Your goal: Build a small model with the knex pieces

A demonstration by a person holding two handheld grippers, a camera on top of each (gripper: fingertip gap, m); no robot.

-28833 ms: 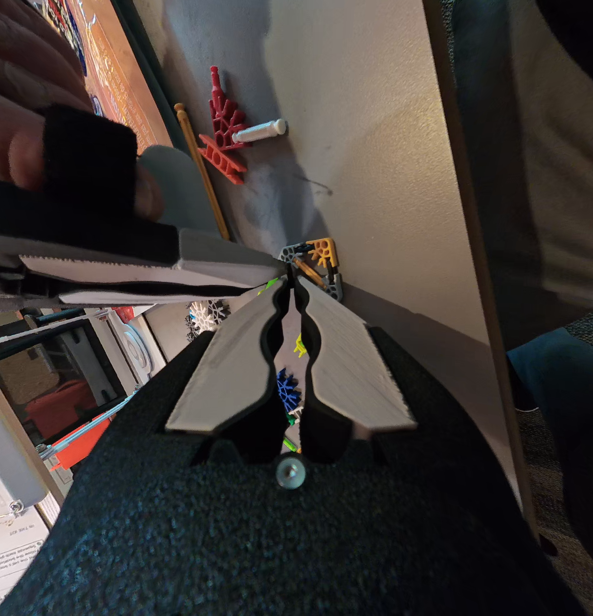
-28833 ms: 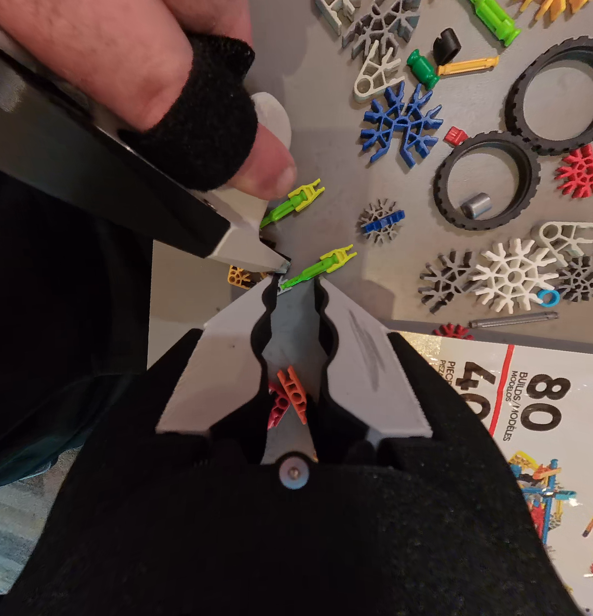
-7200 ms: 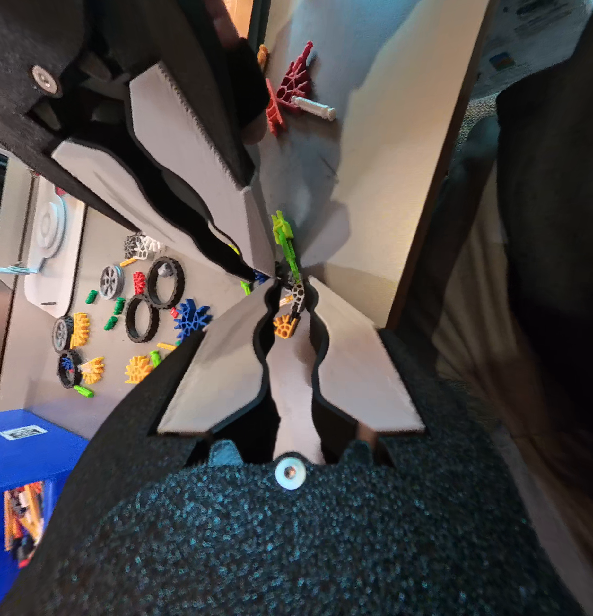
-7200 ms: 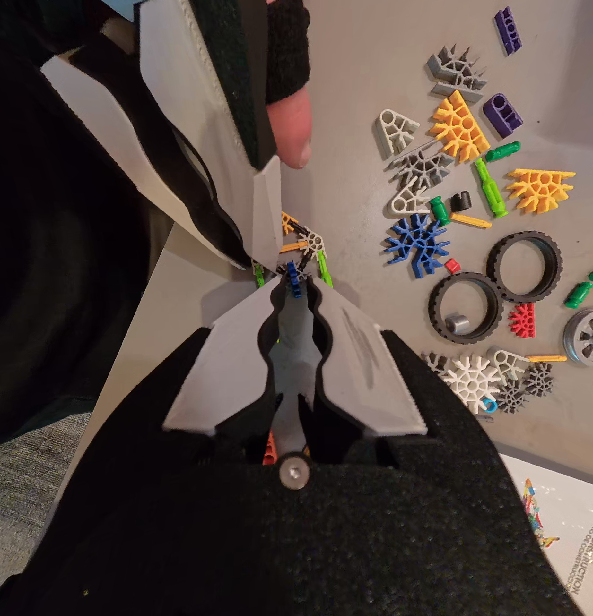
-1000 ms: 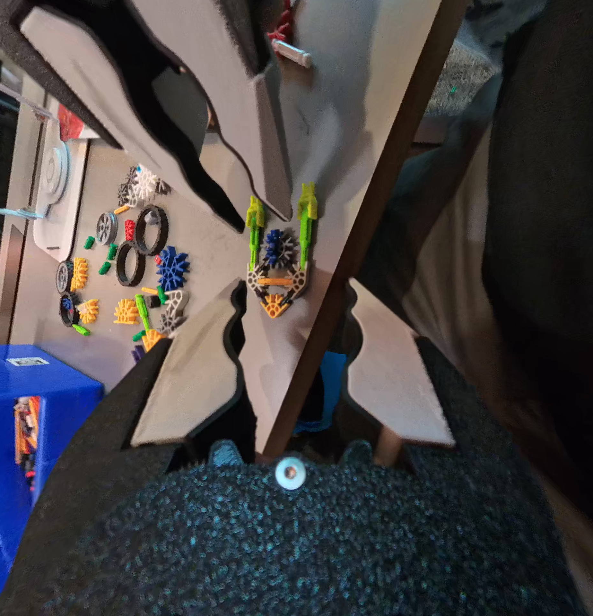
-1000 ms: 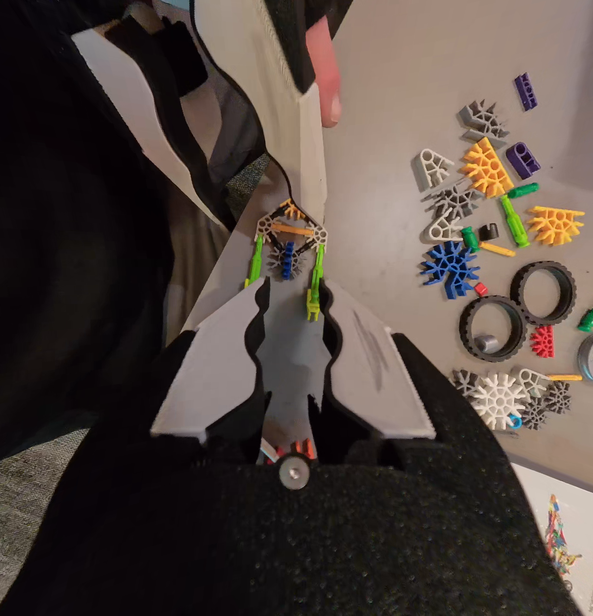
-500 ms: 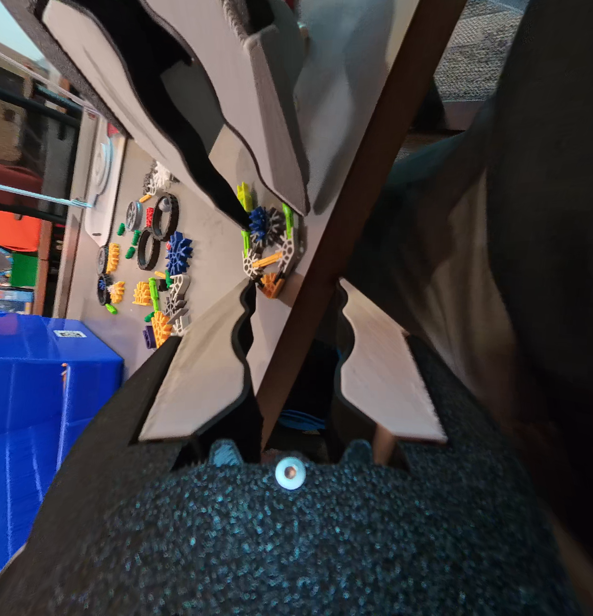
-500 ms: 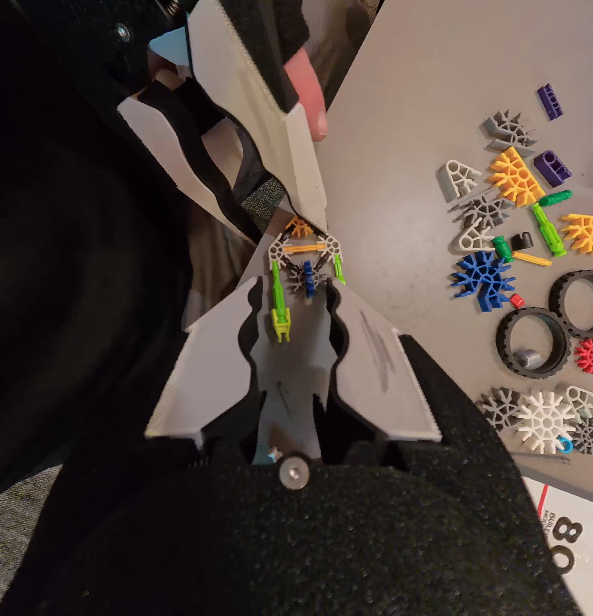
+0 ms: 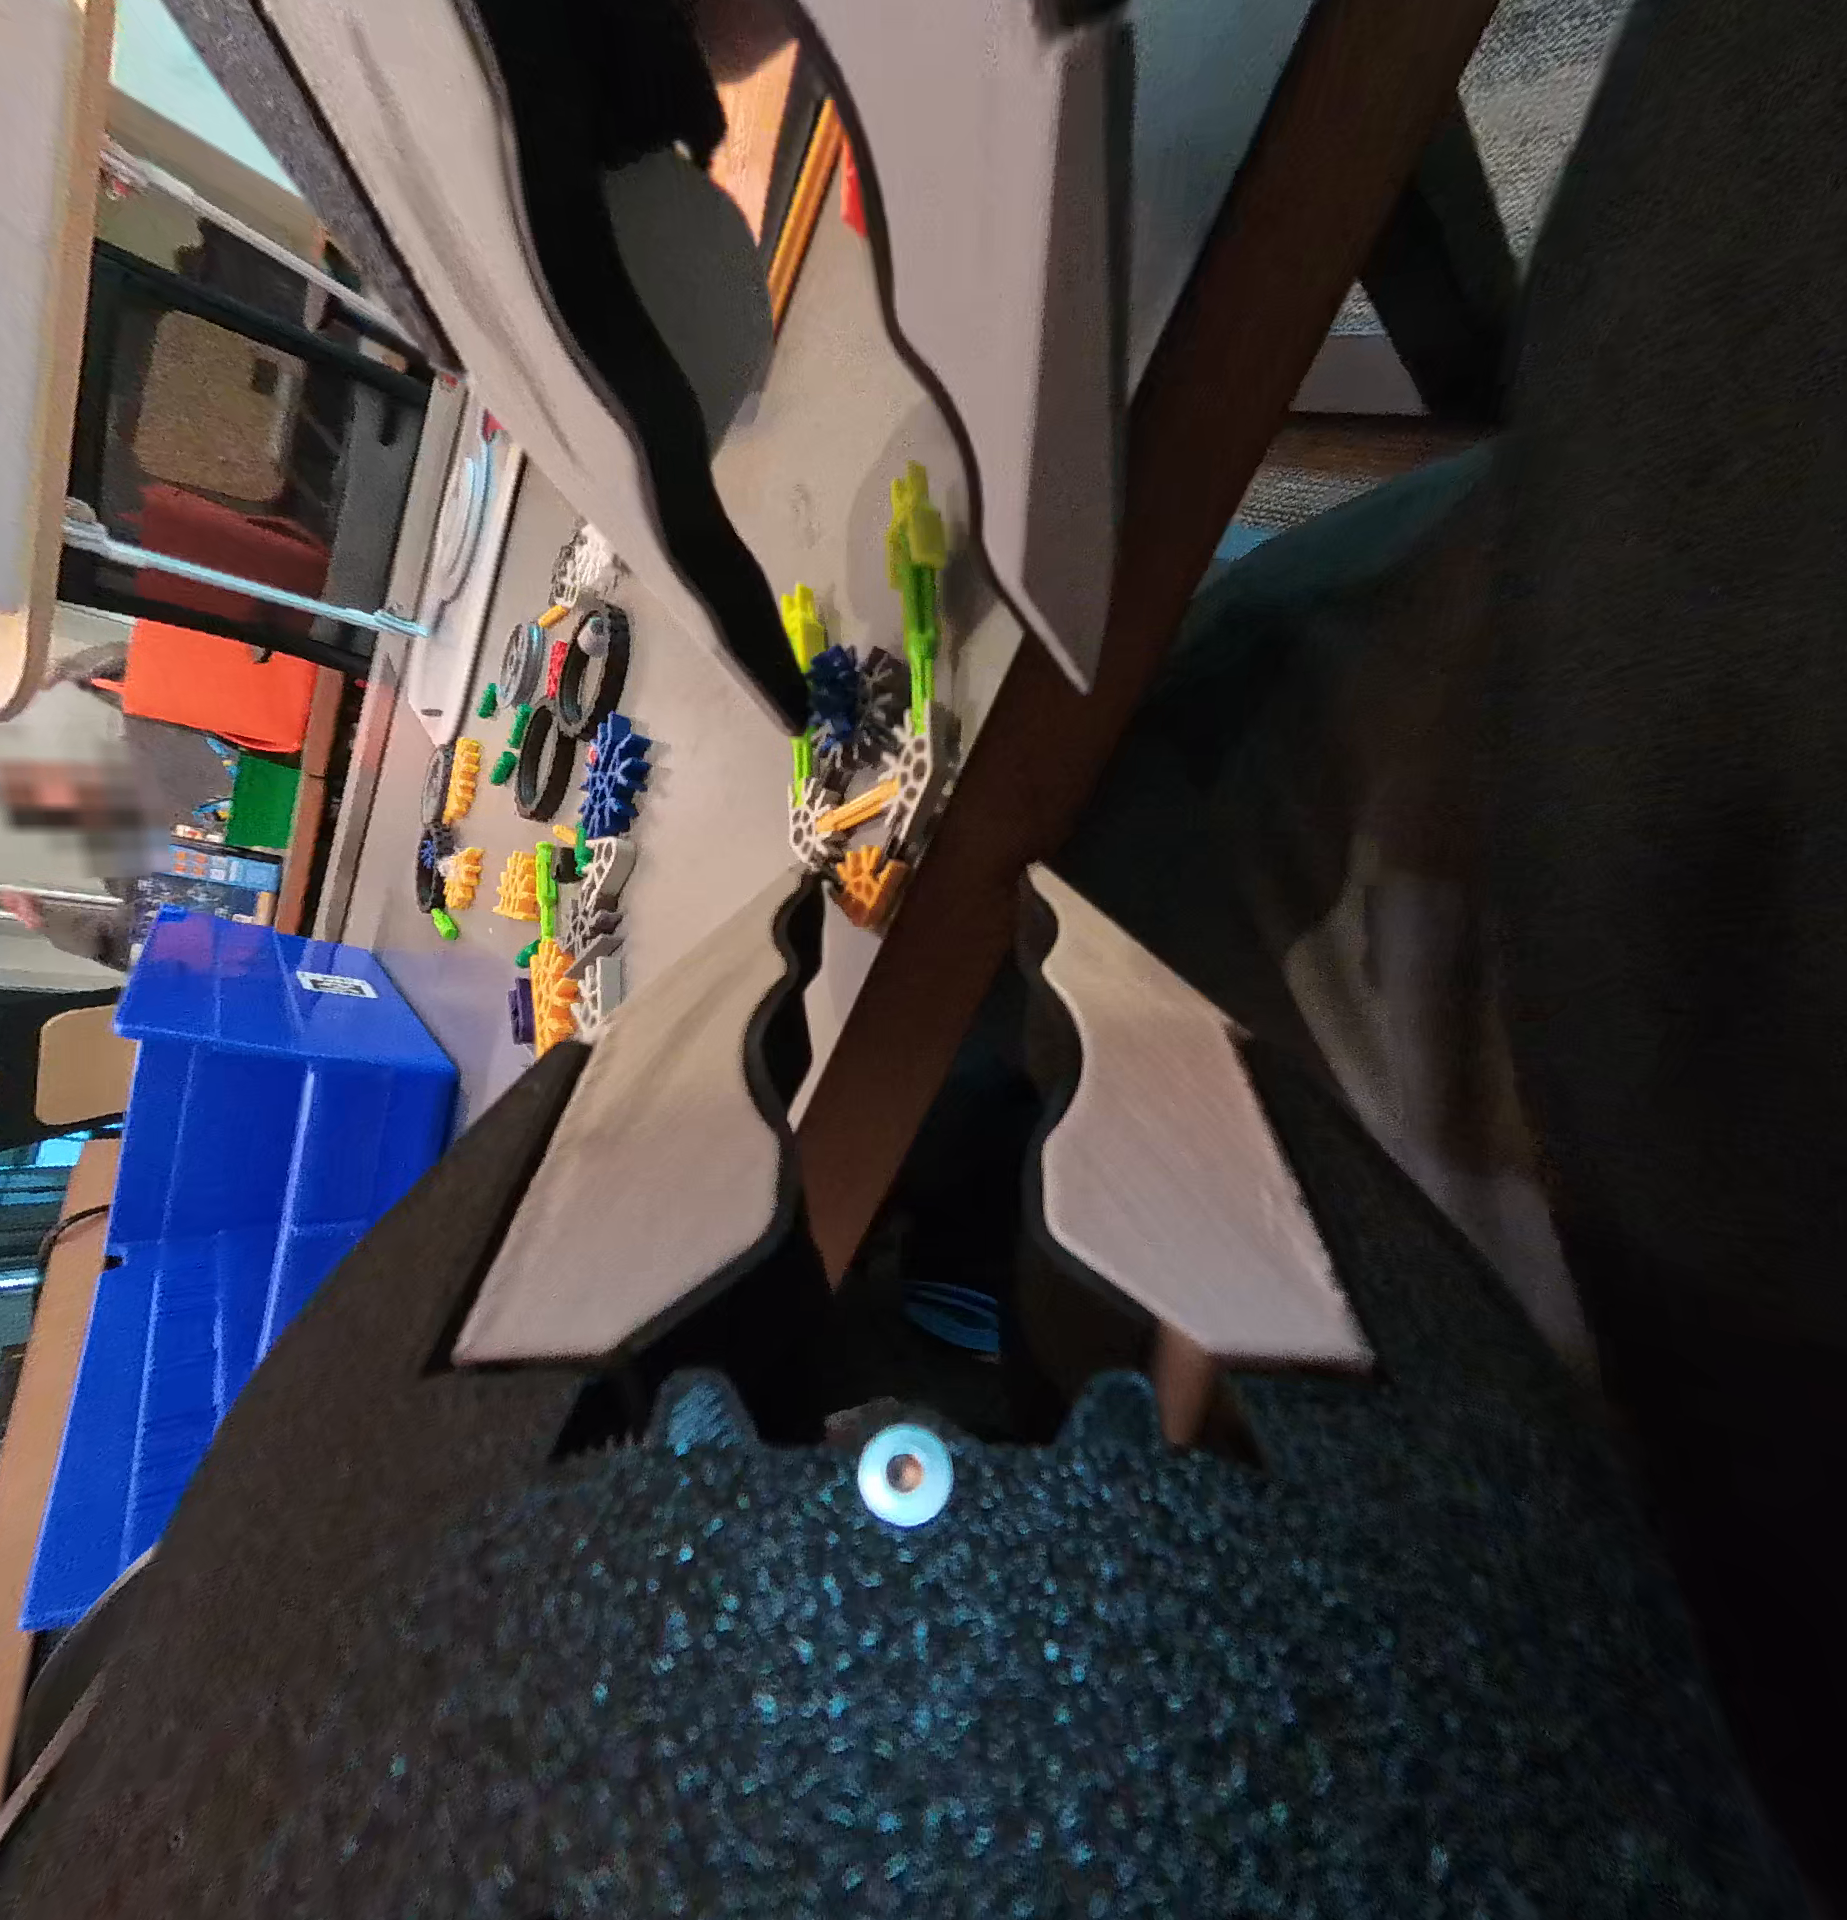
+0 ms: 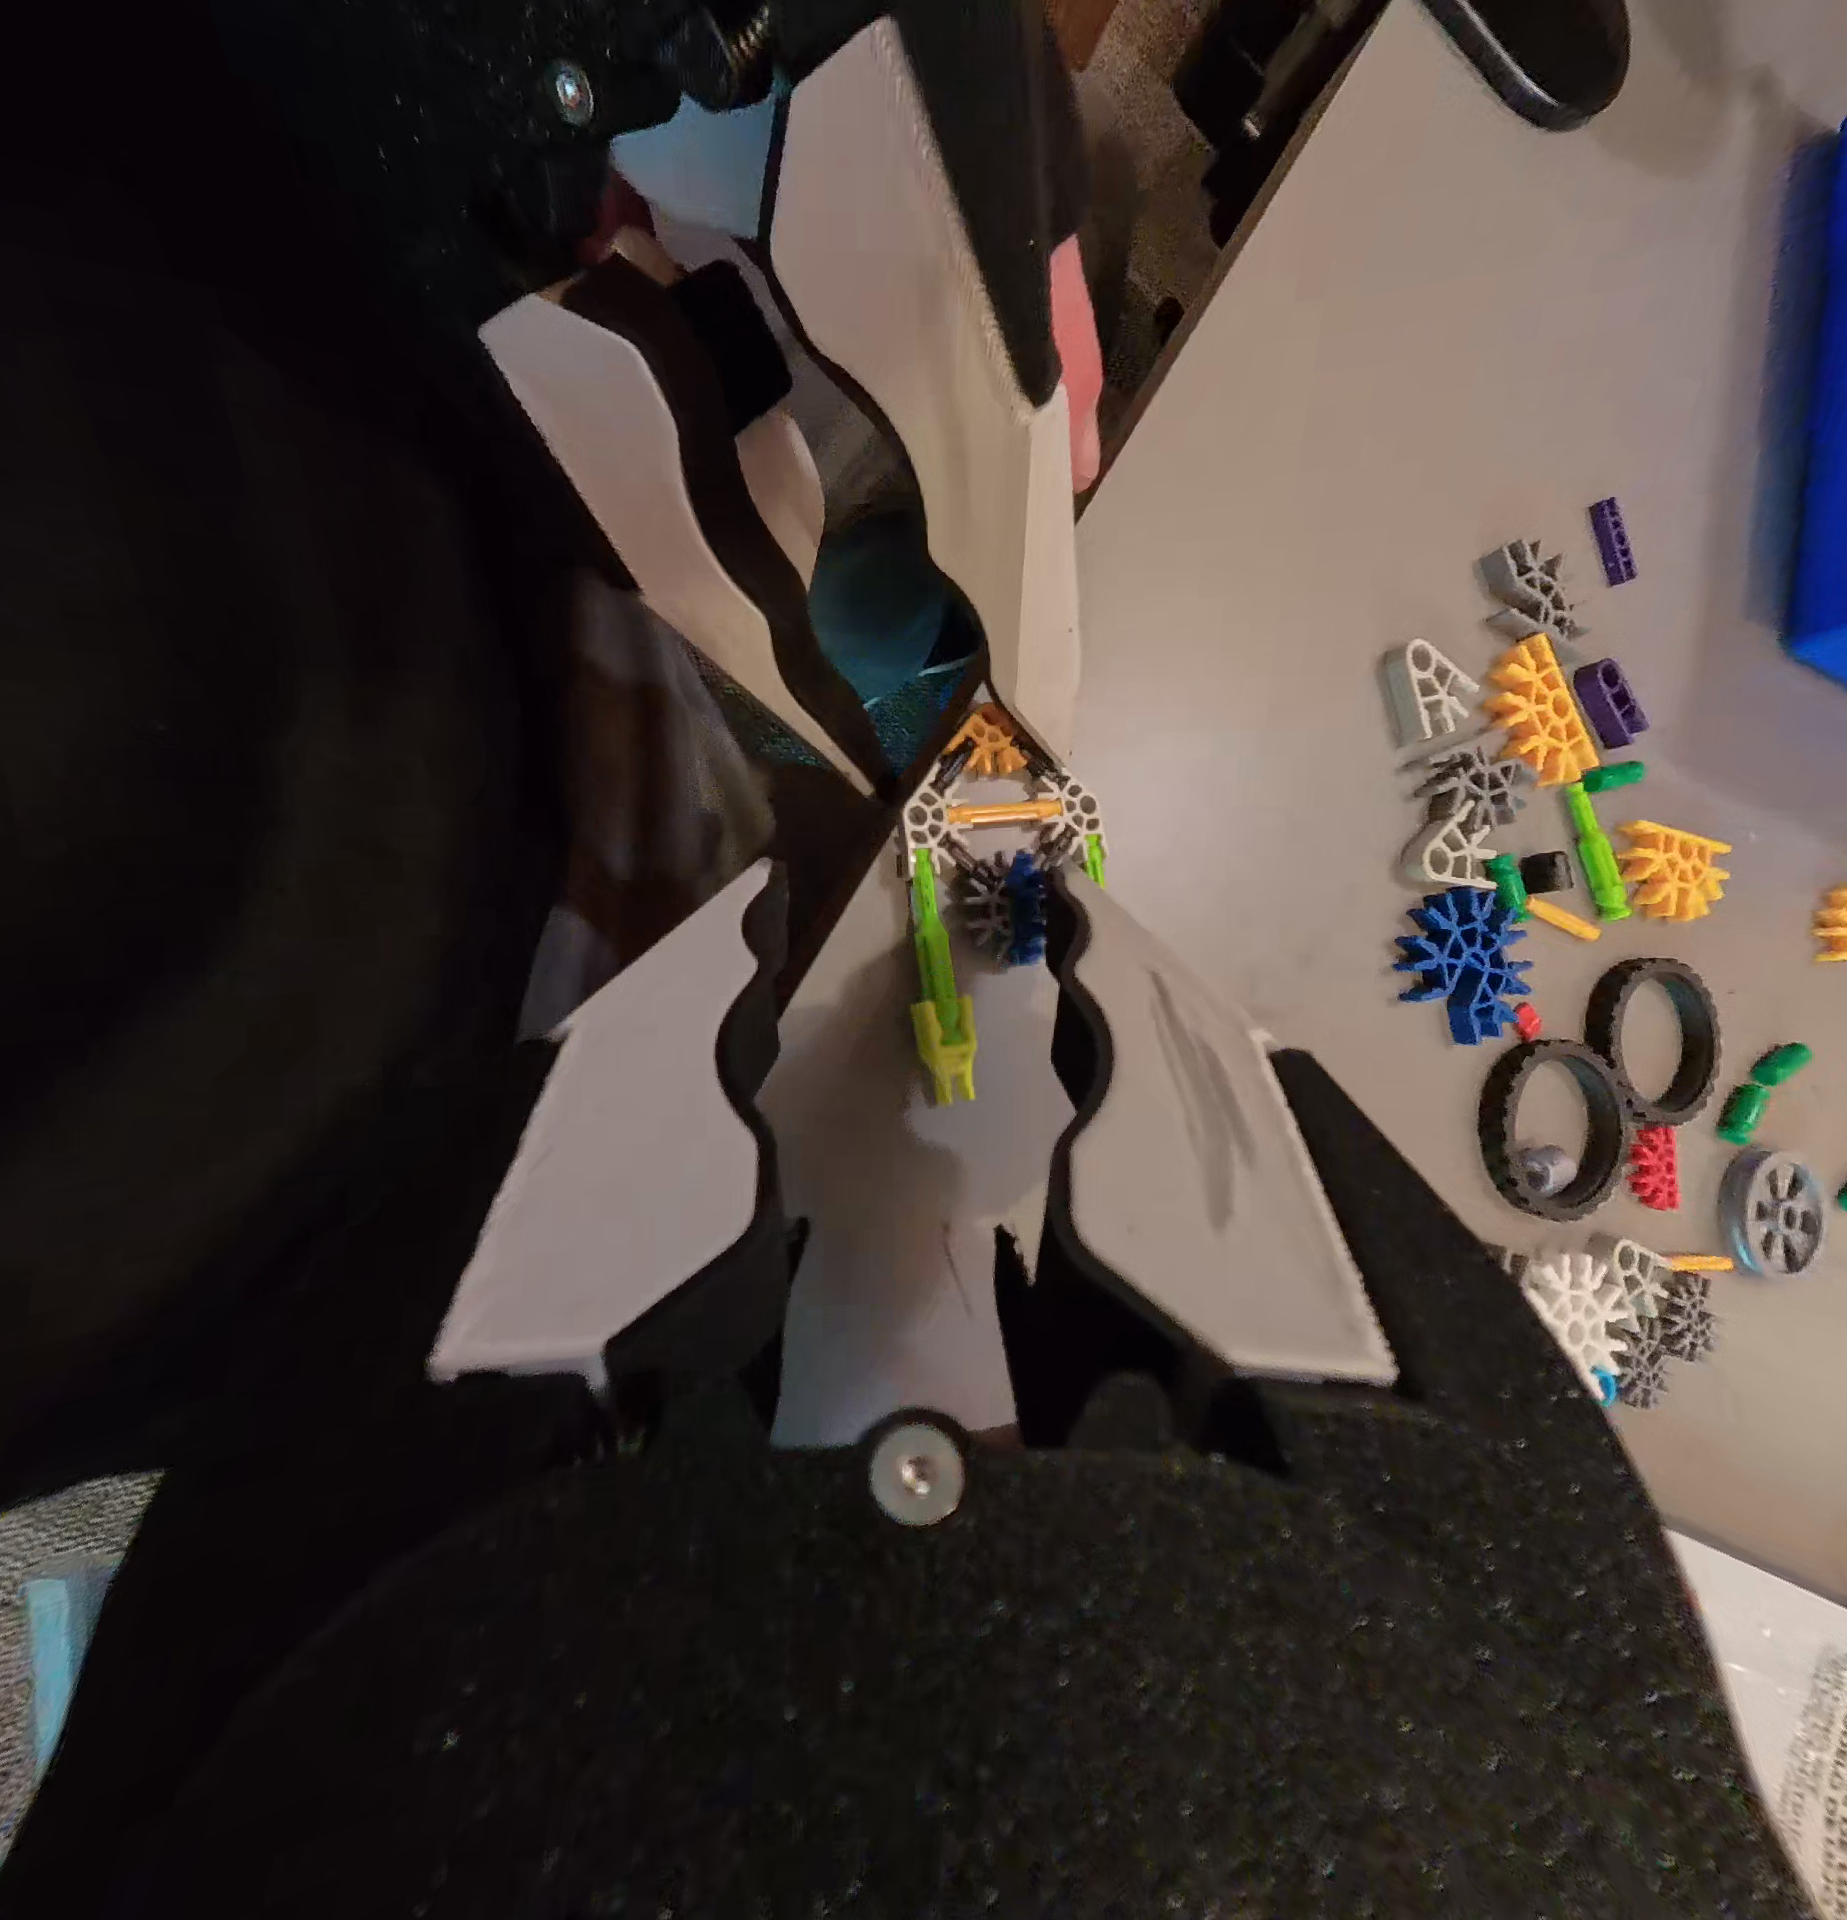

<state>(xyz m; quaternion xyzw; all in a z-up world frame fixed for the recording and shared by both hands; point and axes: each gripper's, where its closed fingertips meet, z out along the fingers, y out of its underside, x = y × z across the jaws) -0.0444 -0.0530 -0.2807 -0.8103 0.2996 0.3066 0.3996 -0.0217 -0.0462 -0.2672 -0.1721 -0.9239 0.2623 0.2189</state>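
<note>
Both grippers have let go since the earlier frames, where each was pinched onto the little model; now it lies free on the counter (image 10: 1418,364).

From the left, at my nine o'clock: left gripper (image 9: 914,894), jaws spread wide, grasping nothing, straddling the dark counter edge (image 9: 1137,540), its inner finger just beside the orange tip of the rod-and-connector model (image 10: 986,852). That model sits right at the counter's edge, between the two grippers, green rods pointing back toward me in the right wrist view.

Right gripper (image 10: 914,888) next, also released; its three-o'clock finger tip is touching or nearly touching the blue and grey spoked connector (image 10: 1002,906) at the model's centre, I can't tell which.

I judge the model light, stiff plastic held only by snap joints, so it could pop apart if squeezed across the rods. Best hold, I reckon, is across the grey corner connectors, or the orange fan.

Off at three o'clock: loose pieces, a blue snowflake connector (image 10: 1462,961), two black tyres (image 10: 1599,1086), and a blue bin (image 10: 1838,416) beyond.
</note>
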